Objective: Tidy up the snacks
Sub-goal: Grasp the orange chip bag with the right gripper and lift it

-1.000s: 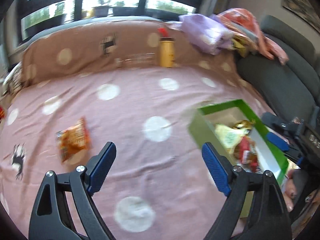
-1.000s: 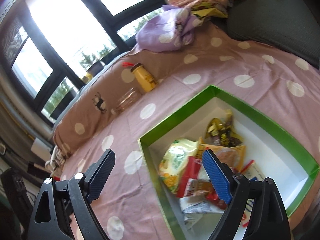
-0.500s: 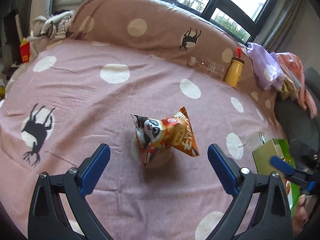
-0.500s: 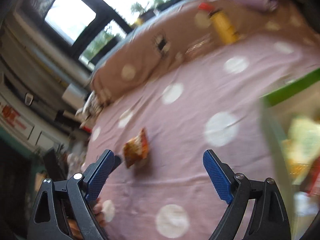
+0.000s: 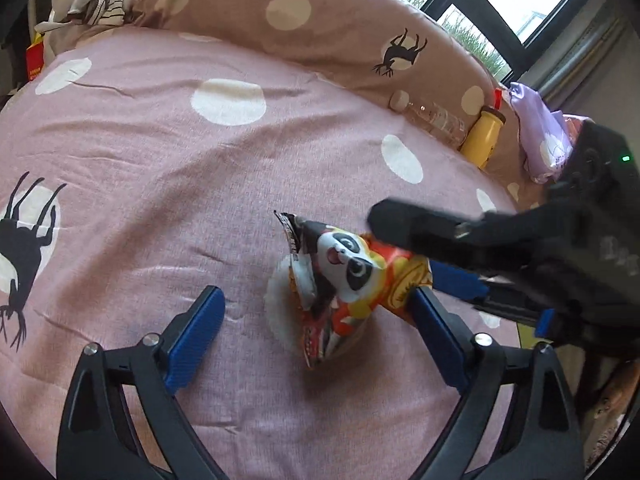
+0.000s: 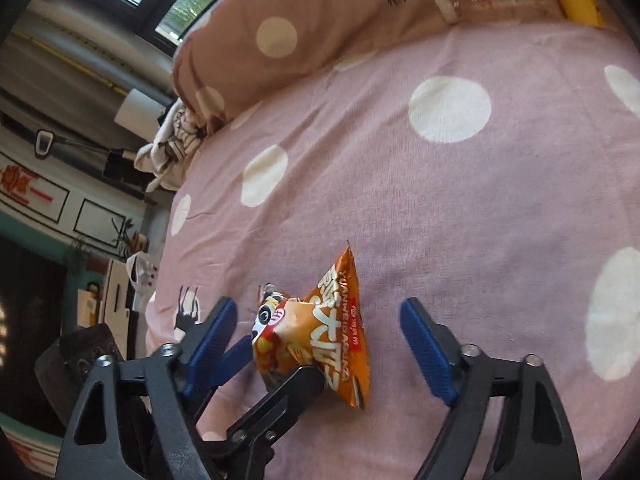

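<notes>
Two grippers flank the snack bag (image 5: 352,280) on the bedspread (image 5: 160,152): left gripper (image 5: 320,344) unclenched, right gripper (image 6: 320,340) just been closing, pads not yet pressing. Light, puffy and crinkly, likely slippery; pinching its sealed edge seems safest.

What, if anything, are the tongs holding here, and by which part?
Nothing is held. The orange panda snack bag lies on the pink bedspread, between the open left tongs and the right tongs, whose jaws have just been closing but press nothing.
</notes>
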